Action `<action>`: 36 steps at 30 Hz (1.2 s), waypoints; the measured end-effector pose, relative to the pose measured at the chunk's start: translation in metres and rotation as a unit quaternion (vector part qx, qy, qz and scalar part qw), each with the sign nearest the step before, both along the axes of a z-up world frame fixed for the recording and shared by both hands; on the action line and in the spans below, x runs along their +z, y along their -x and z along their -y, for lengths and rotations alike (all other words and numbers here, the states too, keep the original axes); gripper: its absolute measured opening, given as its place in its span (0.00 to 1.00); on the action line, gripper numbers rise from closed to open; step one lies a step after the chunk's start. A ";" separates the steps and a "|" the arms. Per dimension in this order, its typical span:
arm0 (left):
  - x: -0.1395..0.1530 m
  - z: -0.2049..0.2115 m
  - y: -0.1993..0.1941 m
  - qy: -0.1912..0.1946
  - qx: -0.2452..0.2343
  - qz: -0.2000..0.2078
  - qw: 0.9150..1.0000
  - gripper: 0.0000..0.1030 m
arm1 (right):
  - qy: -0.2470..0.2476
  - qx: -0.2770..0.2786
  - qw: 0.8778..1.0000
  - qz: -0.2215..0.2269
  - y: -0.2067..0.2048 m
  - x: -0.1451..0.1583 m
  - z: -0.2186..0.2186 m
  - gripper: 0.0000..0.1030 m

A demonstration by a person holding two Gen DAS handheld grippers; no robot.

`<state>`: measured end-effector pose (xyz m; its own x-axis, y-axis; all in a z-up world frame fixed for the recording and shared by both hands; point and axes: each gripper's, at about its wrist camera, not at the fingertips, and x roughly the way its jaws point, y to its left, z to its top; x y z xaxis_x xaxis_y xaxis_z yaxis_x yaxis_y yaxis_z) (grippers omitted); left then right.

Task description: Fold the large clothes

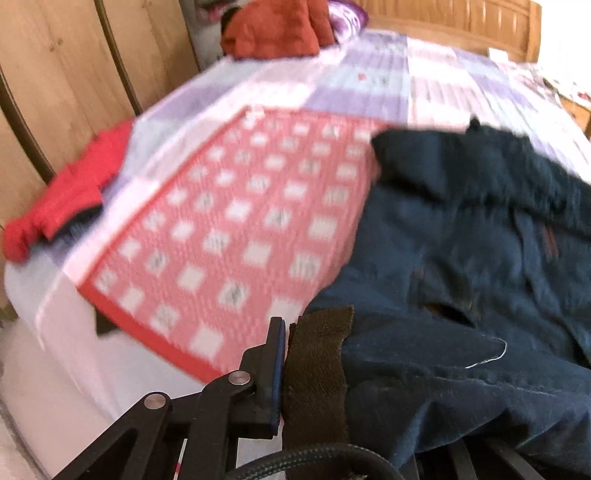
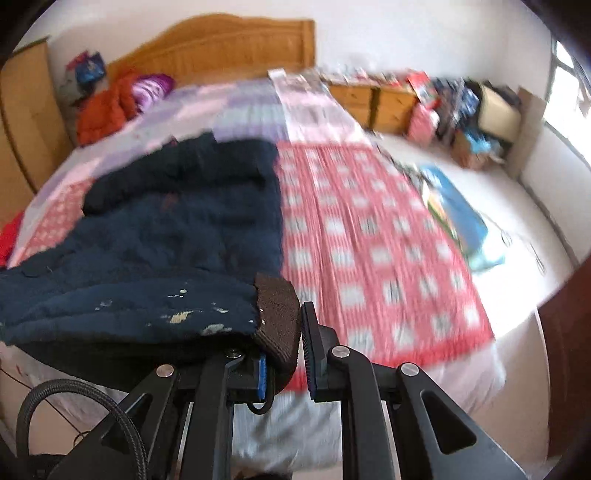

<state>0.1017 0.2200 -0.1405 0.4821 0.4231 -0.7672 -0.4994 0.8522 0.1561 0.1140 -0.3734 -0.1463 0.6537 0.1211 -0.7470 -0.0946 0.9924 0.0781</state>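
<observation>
A large dark navy jacket (image 1: 461,236) with brown ribbed cuffs lies spread over a red-and-white checked mat (image 1: 236,229) on the bed. My left gripper (image 1: 314,373) is shut on one brown cuff (image 1: 317,365) at the bed's near edge; only its left finger shows, the right one is hidden under the cloth. In the right wrist view the jacket (image 2: 177,229) lies to the left on the mat (image 2: 369,240). My right gripper (image 2: 282,354) is shut on the other brown cuff (image 2: 277,314), with the sleeve stretching left.
A red garment (image 1: 62,199) lies at the bed's left edge beside a wooden wardrobe (image 1: 66,66). An orange-red jacket (image 1: 273,29) and a purple pillow (image 2: 151,88) sit by the headboard (image 2: 221,48). A blue item (image 2: 458,214), nightstands (image 2: 373,99) and clutter lie on the right.
</observation>
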 end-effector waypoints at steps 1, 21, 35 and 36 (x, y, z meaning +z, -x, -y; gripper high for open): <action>0.016 0.003 -0.012 -0.004 0.004 0.009 1.000 0.16 | -0.001 0.010 1.000 0.014 -0.016 0.015 0.003 0.16; 0.024 -0.055 -0.391 -0.015 -0.093 0.028 0.995 0.15 | 0.143 0.028 0.986 0.085 -0.385 0.076 -0.086 0.16; -0.113 -0.058 -0.535 -0.011 -0.091 -0.080 0.993 0.15 | 0.158 -0.005 0.987 -0.023 -0.562 -0.072 -0.106 0.16; -0.121 -0.060 -0.541 -0.004 -0.088 -0.086 0.992 0.16 | 0.156 -0.008 0.987 -0.033 -0.573 -0.084 -0.107 0.16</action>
<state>0.6425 0.2797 -0.2611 0.4103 0.3509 -0.8417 -0.3090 0.9219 0.2337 0.6869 -0.2666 -0.2304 0.6016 -0.1314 -0.7879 -0.0831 0.9707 -0.2253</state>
